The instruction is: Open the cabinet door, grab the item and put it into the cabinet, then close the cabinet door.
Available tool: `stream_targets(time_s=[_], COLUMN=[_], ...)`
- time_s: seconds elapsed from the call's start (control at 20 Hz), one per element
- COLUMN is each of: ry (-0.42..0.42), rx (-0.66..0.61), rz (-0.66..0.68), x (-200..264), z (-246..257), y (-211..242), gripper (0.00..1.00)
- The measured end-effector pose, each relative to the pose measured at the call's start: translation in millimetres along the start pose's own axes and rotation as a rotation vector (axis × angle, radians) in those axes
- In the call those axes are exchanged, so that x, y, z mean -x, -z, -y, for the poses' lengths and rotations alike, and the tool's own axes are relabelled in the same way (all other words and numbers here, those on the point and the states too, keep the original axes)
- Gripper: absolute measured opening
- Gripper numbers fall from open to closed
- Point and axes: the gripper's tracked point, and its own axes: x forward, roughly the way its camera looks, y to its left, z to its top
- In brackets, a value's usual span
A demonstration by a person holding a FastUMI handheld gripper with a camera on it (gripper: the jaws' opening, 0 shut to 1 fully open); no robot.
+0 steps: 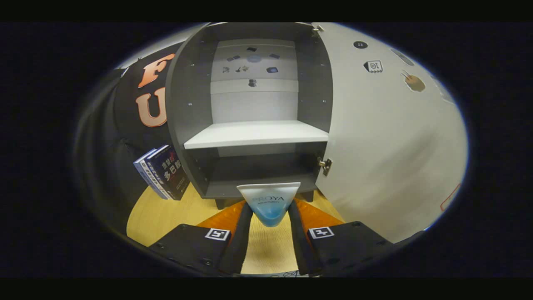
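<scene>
books (163, 171) lean left of the open cabinet (187, 104), its door (387, 146) swung right. the tool (270, 212) grips a cosmetic tube (269, 202) between both fingers, just before the lower compartment. best to ease straight in, level, clearing the white shelf (256, 133) and hinge (325, 165).

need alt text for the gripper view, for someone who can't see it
The hand-held gripper holds a white-and-blue tube between both fingers, just in front of an open grey cabinet. Its white door is swung wide to the right, showing a bare white shelf. Two books lean against the cabinet's left side on the wooden table.
</scene>
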Motion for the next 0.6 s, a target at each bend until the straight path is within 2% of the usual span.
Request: stream_targets(time_s=[0.3, 0.6], ry=[-0.028, -0.069], rx=[0.010, 0.041], rz=[0.097, 0.136], x=[10, -20], z=[-17, -25], y=[-94, -155], gripper=[0.55, 0.55])
